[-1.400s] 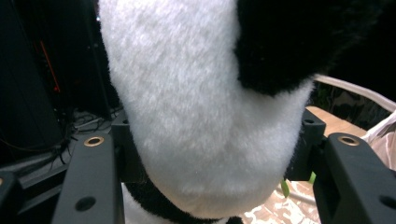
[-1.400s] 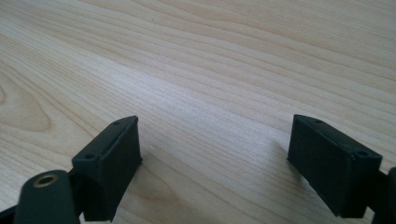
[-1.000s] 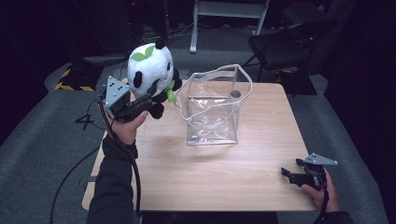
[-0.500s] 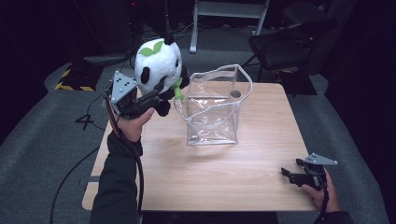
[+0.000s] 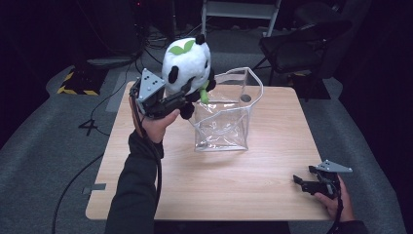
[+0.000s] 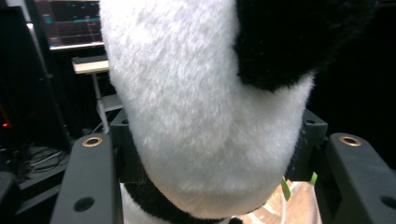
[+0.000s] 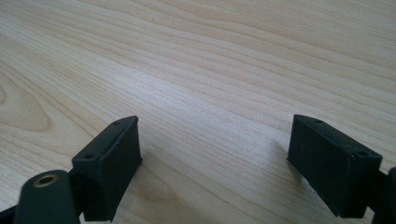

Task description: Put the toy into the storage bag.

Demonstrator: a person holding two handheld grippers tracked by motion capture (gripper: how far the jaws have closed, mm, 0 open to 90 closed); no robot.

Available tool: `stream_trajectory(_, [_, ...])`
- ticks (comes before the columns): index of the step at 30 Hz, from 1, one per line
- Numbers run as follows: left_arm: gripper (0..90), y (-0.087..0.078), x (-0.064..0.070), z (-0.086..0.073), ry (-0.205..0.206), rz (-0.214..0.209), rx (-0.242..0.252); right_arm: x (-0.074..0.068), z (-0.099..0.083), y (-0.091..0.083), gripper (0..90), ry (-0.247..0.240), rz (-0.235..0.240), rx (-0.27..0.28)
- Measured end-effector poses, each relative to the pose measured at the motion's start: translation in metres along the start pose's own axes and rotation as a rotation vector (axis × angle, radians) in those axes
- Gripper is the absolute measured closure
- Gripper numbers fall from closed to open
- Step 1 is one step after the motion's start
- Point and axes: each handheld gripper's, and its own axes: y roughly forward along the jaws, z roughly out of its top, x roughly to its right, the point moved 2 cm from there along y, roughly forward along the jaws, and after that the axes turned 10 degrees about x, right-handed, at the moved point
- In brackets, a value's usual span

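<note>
A dark room with chairs and floor cables is surrounding a light wooden table [image 5: 253, 195], which is bearing a clear plastic bag with a white-edged rim [image 5: 225, 114] standing open and upright near the far middle. The left gripper [image 5: 181, 100] is being held raised above the table's far left part, its jaws closed on a black-and-white plush panda with a green leaf on its head [image 5: 187, 66]. In the left gripper view the panda's white fur [image 6: 201, 116] is sitting pressed between the two black jaws, with a black patch above. The panda is standing upright above this gripper, off the table, just beside the bag's near-left rim; whether it is touching the rim cannot be told. The bag is lying just beyond and to the right of this gripper. The right gripper [image 5: 304, 184] is resting low at the table's near right corner, well apart from the bag. Its jaws are standing wide apart over bare wood [image 7: 201, 70], gripping nothing
</note>
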Motion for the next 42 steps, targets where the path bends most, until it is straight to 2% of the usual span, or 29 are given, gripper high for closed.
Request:
stream_trajectory(6, [38.8,0.017,0.017,0.0,0.024,-0.035,-0.013,0.0,0.0,0.0,17.2,0.0,0.002,0.0])
stream_trajectory(10, [38.8,0.027,0.026,-0.003,0.017,-0.058,-0.02,0.0,0.0,0.0,17.2,0.001,0.002,0.0])
stream_trajectory(15, [38.6,0.04,0.035,-0.007,0.029,-0.079,-0.041,0.0,0.0,0.0,17.2,0.0,0.002,0.001])
stream_trajectory(30, [37.9,0.066,0.044,-0.018,0.024,-0.082,-0.071,0.0,0.0,0.0,17.2,-0.002,0.004,0.0])
stream_trajectory(42, [37.2,0.09,0.057,-0.041,0.027,-0.107,-0.142,0.0,0.0,0.0,17.2,-0.002,0.004,0.0])
